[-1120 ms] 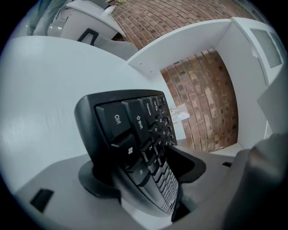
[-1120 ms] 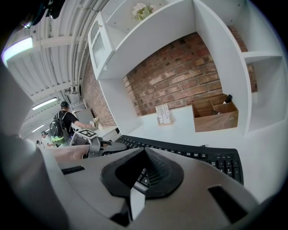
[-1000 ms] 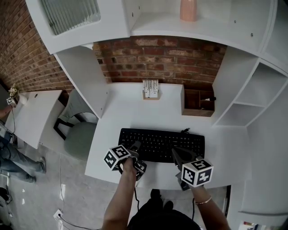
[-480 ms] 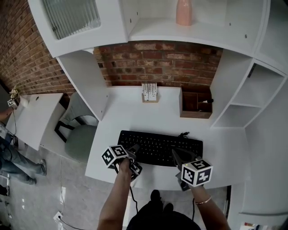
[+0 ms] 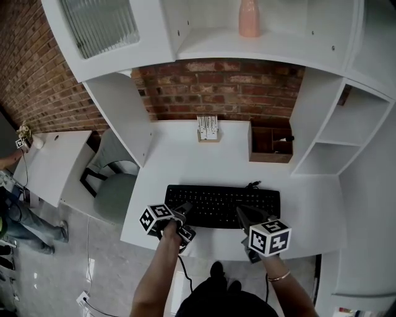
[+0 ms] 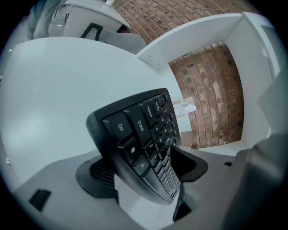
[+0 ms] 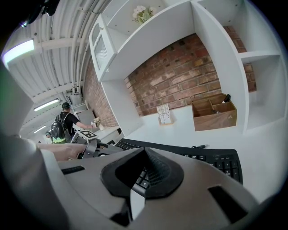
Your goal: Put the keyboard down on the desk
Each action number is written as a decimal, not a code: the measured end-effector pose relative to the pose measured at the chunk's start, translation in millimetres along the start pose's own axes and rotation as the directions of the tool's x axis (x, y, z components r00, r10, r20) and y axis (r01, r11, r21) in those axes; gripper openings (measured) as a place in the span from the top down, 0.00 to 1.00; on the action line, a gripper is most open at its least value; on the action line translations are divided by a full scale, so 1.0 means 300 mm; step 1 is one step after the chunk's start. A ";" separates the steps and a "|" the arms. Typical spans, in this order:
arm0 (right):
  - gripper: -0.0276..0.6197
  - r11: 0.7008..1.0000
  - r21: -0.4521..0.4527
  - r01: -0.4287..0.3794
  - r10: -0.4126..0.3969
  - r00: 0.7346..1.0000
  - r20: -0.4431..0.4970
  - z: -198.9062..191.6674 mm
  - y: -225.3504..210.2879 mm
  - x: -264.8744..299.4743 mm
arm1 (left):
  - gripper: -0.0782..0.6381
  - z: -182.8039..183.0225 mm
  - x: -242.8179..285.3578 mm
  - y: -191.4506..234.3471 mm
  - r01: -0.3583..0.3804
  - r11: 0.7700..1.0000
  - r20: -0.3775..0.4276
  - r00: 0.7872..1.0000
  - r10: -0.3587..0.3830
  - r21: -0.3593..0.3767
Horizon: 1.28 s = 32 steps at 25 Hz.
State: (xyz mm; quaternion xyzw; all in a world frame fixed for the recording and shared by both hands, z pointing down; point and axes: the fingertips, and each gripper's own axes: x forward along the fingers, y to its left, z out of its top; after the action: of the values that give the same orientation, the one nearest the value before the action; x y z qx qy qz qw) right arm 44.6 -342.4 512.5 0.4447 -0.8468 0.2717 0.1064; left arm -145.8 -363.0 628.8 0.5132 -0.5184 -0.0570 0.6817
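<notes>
Far left: a person (image 5: pixel 15 220) stood on the floor beside a low white side table (image 5: pixel 46 164).
Chair: a grey-green chair (image 5: pixel 114 193) sat just off the left end of the desk (image 5: pixel 185 158).
Left gripper: you had your left gripper (image 5: pixel 179 218) clamped on the keyboard's near-left corner. In the left gripper view, its jaws pressed on either side of the end with the Ctrl and Shift keys (image 6: pixel 144 168).
Keyboard: the black keyboard (image 5: pixel 226 201) lay lengthwise along the desk's front edge, carried between your two grippers. No view settled whether it rested on the white top or hung just above it. Its cable showed at the back edge.
Card holder: a small white stand (image 5: pixel 207 128) stood against the brick wall (image 5: pixel 223 90), well behind the keyboard.
Vase: a pink vase (image 5: pixel 249 15) stood on the upper shelf.
Right gripper: your right gripper (image 5: pixel 243 215) bit onto the keyboard's front edge, right of centre. In the right gripper view its jaws were drawn nearly together over the keys (image 7: pixel 137 179).
Wooden organiser: a brown wooden box (image 5: pixel 271 141) with compartments sat at the back right, apart from the keyboard.
Far right: white shelving (image 5: pixel 362 117) rose beside the desk.
</notes>
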 end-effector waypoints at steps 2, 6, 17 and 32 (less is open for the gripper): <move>0.95 1.000 0.003 0.000 0.000 1.000 0.000 -0.006 -0.005 -0.006 | 0.40 -0.009 -0.013 0.010 0.009 1.000 -0.014 1.000 -0.009 -0.010; 0.95 1.000 0.007 -0.001 0.001 1.000 -0.003 -0.015 -0.013 -0.024 | 0.40 -0.036 -0.044 0.026 0.033 0.999 -0.016 0.999 -0.034 -0.030; 0.95 1.000 0.014 -0.026 0.026 1.000 -0.008 -0.050 0.001 -0.081 | 0.40 -0.089 -0.110 0.067 0.013 1.000 0.030 0.999 -0.013 -0.024; 0.95 0.999 0.028 -0.039 0.038 0.999 0.024 -0.109 0.021 -0.237 | 0.44 -0.171 -0.281 -0.031 -0.129 0.894 0.248 0.969 0.020 0.430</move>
State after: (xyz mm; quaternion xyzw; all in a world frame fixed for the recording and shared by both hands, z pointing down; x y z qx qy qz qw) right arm 78.9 -271.9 507.1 0.4329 -0.8525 0.2804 0.0850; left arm -140.6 -283.1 570.4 0.6237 -0.6148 0.0279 0.4819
